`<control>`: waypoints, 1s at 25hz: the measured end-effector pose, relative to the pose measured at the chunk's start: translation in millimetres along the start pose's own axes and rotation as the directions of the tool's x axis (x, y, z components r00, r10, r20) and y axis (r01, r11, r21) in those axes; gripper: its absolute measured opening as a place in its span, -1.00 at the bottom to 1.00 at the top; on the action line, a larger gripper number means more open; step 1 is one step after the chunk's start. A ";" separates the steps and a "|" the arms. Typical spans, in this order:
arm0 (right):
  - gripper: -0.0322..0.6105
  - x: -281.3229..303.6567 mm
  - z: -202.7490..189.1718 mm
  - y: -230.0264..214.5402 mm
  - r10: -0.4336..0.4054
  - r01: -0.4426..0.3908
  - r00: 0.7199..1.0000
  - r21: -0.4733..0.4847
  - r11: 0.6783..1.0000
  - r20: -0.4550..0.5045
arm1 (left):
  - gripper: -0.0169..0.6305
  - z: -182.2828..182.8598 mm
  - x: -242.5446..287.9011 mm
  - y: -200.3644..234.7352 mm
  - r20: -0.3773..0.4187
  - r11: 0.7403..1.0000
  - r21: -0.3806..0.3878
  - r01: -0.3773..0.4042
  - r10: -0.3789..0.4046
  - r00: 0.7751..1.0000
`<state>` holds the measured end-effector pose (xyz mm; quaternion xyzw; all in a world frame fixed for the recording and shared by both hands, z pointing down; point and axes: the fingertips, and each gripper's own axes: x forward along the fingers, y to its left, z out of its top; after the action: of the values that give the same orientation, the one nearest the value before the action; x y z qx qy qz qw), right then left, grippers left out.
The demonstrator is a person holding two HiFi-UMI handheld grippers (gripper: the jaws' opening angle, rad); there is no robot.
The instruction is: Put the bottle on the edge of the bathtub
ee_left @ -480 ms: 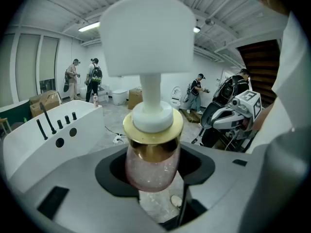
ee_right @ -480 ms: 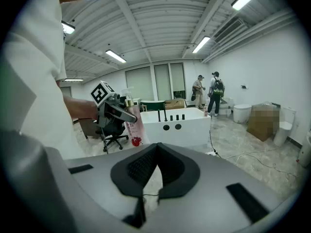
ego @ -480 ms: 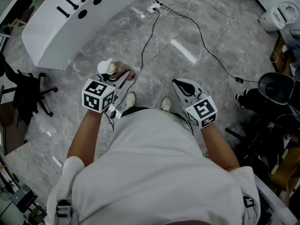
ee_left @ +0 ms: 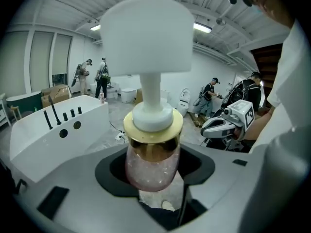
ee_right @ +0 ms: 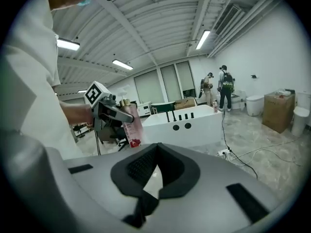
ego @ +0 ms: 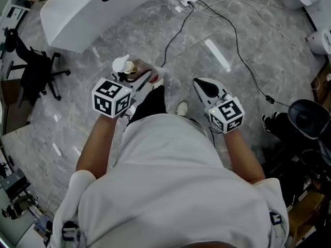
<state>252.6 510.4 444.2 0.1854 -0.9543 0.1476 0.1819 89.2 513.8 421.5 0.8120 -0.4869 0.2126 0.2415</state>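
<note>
Since half a second ago the person has stepped forward, a dark trouser leg [ego: 150,101] now striding out under the left gripper [ego: 135,78], and the white bathtub [ego: 77,14] sits higher and further right in the head view. Between the person and the tub lies open grey marble floor [ego: 103,154]. A black office chair [ego: 36,74] stands off to the left, and black cables [ego: 243,61] trail from a power strip [ego: 187,3] across the floor on the right. Other people [ee_left: 102,76] stand far back in the room. The bottle [ego: 126,66] is up in the air, well apart from the tub. The left jaws are closed on its pink body just below the gold collar, with the white pump head on top. That forearm reaches forward with the marker cube facing up. The right gripper [ego: 203,87] is held beside it at similar height, jaws together and empty, pointing ahead.
</note>
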 end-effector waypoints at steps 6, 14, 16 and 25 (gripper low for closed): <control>-0.75 33.7 21.2 -39.0 0.007 -0.007 1.000 -0.009 1.000 0.005 | -0.24 22.3 31.3 34.6 -0.009 0.999 0.040 0.009 -0.009 1.000; -0.71 113.9 77.1 -112.3 -0.030 0.030 0.998 -0.001 1.000 -0.053 | -0.24 78.6 91.2 125.2 -0.022 0.994 0.087 0.062 -0.060 0.998; -0.71 141.9 98.3 -125.4 -0.033 0.033 0.998 0.001 0.999 -0.051 | -0.24 92.4 100.4 150.8 -0.026 0.992 0.108 0.071 -0.068 0.997; -0.73 221.4 151.5 -171.0 -0.008 0.008 0.998 0.004 1.000 -0.063 | -0.24 145.8 144.8 246.0 -0.031 0.989 0.133 0.063 -0.060 0.998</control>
<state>86.4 239.2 434.9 0.1848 -0.9471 0.1545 0.2122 -51.5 226.2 435.4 0.8381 -0.4431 0.2479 0.1996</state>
